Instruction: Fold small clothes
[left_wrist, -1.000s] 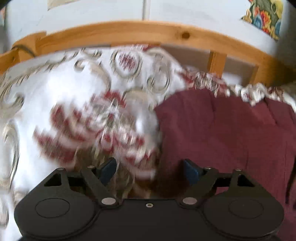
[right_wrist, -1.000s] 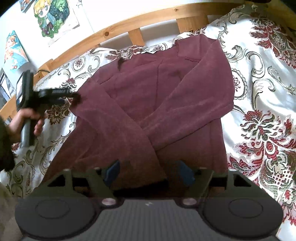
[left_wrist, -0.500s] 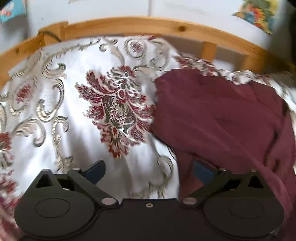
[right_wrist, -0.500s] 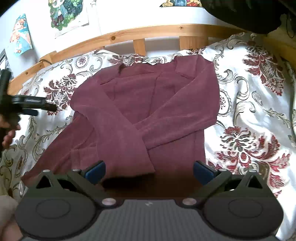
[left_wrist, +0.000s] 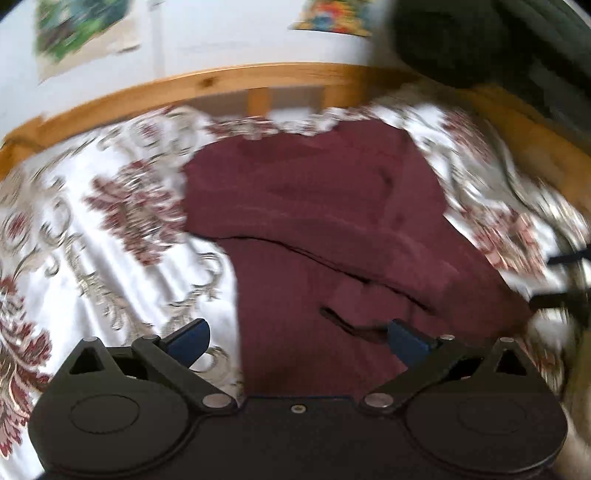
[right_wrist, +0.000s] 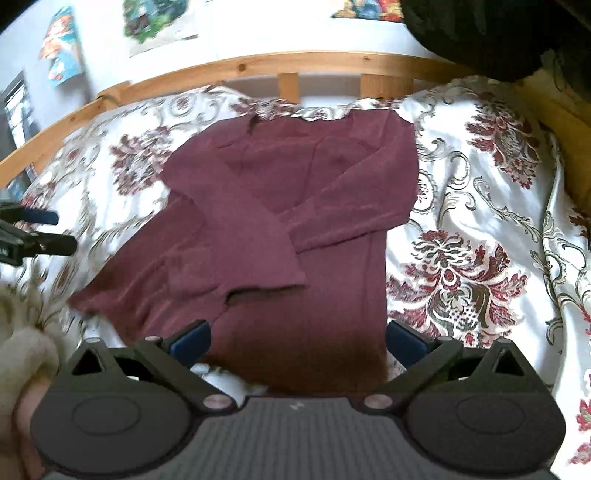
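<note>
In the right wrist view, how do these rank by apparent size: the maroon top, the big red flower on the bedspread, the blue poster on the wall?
1. maroon top
2. big red flower
3. blue poster: farther from the camera, so its true size stays unsure.

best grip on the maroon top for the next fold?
Probably the bottom hem of the maroon top, one corner per tongs, coming from the near edge. Both sleeves already lie crossed over the body, and the right tongs, open, already straddle the hem.

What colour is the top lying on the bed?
Dark maroon top, plain with no print; clearest in the right wrist view.
</note>
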